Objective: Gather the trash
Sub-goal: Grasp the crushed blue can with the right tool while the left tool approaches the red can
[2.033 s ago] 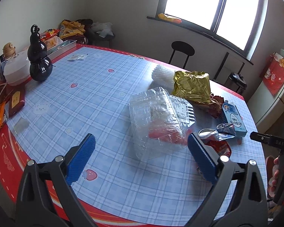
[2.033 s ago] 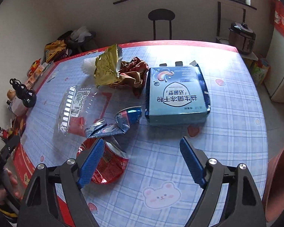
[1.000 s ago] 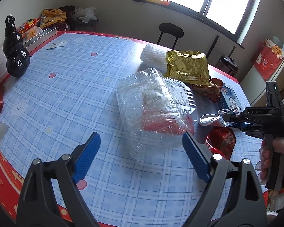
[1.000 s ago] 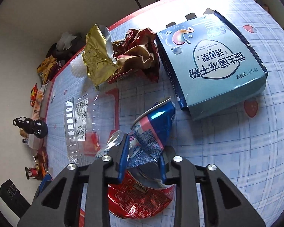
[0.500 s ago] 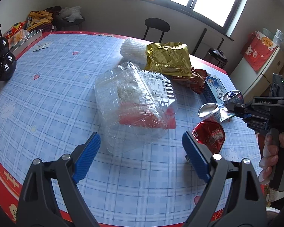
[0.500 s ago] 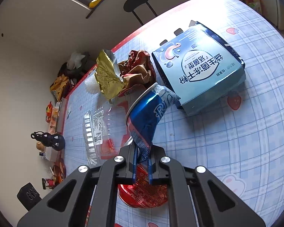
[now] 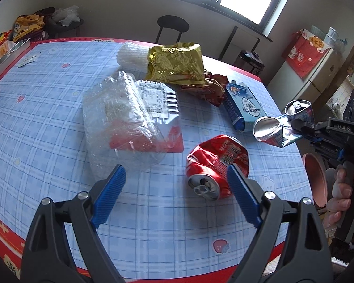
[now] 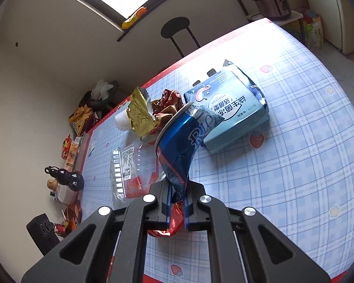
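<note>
My right gripper [image 8: 177, 206] is shut on a crushed blue can [image 8: 180, 146] and holds it above the table; the can also shows in the left wrist view [image 7: 279, 127], off the table's right edge. My left gripper [image 7: 177, 197] is open and empty above the table. A crushed red can [image 7: 216, 165] lies just inside its right finger [image 7: 242, 195]. A clear plastic clamshell [image 7: 122, 115], a gold foil bag [image 7: 174, 62], a crumpled red-brown wrapper [image 7: 207, 87] and a light blue carton [image 7: 243, 106] lie on the table.
The round table has a blue checked cloth [image 7: 47, 108] with a red rim. A pink bowl [image 7: 315, 179] sits past the right edge. A black gourd bottle [image 8: 67, 178] and snack clutter stand at the far left. A black chair [image 7: 172, 27] stands behind the table.
My right gripper closed on the blue can and lifted it off the table toward the right edge. My left gripper moved right, from facing the clamshell to beside the red can.
</note>
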Motion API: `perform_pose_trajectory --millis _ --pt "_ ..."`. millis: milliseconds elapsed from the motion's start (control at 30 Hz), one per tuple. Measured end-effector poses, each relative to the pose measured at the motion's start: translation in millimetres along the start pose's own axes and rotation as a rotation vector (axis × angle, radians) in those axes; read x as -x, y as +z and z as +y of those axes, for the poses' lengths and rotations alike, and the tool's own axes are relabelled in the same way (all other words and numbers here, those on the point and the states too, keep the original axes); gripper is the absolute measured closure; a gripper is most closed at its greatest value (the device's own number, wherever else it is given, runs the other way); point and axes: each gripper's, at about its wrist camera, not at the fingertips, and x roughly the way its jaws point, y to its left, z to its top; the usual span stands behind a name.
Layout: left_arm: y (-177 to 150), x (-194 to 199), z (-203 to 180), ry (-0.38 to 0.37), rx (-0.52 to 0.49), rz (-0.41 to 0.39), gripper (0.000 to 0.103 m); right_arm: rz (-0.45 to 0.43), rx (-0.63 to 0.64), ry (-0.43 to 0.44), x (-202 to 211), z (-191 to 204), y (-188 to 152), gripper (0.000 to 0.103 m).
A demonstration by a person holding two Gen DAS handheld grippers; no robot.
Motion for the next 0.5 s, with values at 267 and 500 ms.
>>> perform_pose_trajectory --millis 267,500 --pt "-10 -30 -36 -0.089 -0.018 0.098 0.025 -0.030 0.021 -0.044 26 -14 -15 0.095" --pt "2 -62 -37 -0.122 0.062 0.143 0.025 -0.040 0.039 -0.097 44 -29 -28 0.095"
